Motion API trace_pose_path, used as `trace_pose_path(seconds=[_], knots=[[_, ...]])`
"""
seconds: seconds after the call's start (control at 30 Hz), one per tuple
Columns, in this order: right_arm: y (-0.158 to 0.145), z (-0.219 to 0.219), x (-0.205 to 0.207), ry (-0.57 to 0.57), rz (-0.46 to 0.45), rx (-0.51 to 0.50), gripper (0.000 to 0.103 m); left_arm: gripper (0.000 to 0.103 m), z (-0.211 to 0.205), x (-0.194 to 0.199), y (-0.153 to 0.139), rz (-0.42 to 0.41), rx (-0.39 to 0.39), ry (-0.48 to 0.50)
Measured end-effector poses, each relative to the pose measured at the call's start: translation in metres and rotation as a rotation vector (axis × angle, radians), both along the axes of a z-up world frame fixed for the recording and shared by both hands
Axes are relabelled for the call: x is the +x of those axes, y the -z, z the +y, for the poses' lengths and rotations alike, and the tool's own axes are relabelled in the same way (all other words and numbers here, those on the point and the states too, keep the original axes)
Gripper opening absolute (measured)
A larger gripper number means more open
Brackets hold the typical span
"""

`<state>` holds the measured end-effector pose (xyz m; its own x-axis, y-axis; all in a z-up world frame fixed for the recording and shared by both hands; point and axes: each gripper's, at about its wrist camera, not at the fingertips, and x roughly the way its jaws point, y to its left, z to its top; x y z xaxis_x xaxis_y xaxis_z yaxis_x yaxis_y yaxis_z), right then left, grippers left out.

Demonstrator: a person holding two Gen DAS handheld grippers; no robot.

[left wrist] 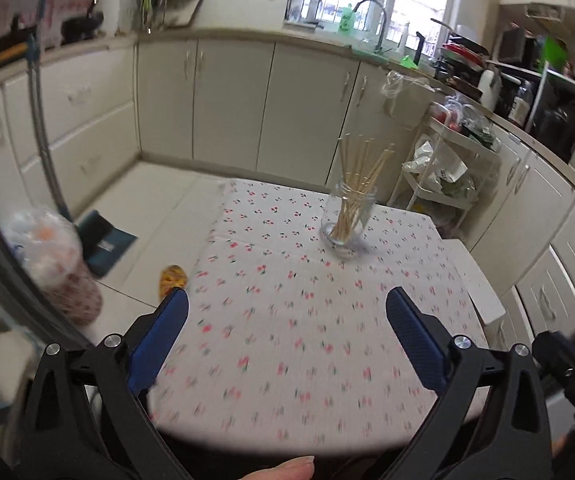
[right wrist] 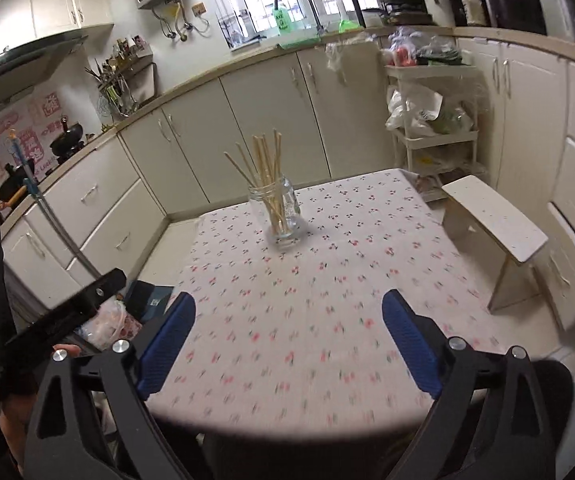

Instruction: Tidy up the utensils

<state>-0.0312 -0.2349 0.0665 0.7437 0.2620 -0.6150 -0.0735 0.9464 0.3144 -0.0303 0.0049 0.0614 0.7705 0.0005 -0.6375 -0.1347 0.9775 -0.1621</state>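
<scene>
1. Clear glass jar (left wrist: pixel 349 220) stands upright on the cherry-print tablecloth (left wrist: pixel 287 320), holding a bundle of pale wooden chopsticks (left wrist: pixel 361 176) that fan out above its rim.
2. From the left gripper (left wrist: pixel 287 312), the jar sits well ahead and a little to the right of the gap between the blue-padded fingers (left wrist: pixel 159 340).
3. That left gripper's jaws are spread wide with only tablecloth showing between them; nothing is pinched.
4. From the right gripper (right wrist: pixel 287 316), the same glass jar (right wrist: pixel 277 210) lies well ahead, near the line of the gap and slightly left of it, its chopsticks (right wrist: pixel 265 168) leaning left.
5. Its jaws are likewise spread wide and empty over the cloth (right wrist: pixel 327 280).
6. Beyond the right gripper's right finger, a small cream wooden stool (right wrist: pixel 495 220) stands beside the table.
7. A fingertip (left wrist: pixel 283 468) shows at the bottom edge of the left view.
</scene>
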Motion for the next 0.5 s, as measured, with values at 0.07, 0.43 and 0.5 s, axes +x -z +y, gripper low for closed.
trace_pose_path(seconds=[0.07,0.43,0.5], knots=[[-0.012,0.003,-0.024,-0.004,0.003,-0.015,0.094,0.095,-0.009,-0.031,-0.016,0.012,0.023,0.013],[-0.047,0.008,-0.13,-0.002,-0.038,-0.058,0.096,0.095,-0.025,-0.16,-0.069,-0.035,0.008,0.005],[-0.052,0.009,-0.139,-0.009,-0.052,-0.072,0.096,0.095,-0.032,-0.176,-0.077,-0.047,0.028,0.013]])
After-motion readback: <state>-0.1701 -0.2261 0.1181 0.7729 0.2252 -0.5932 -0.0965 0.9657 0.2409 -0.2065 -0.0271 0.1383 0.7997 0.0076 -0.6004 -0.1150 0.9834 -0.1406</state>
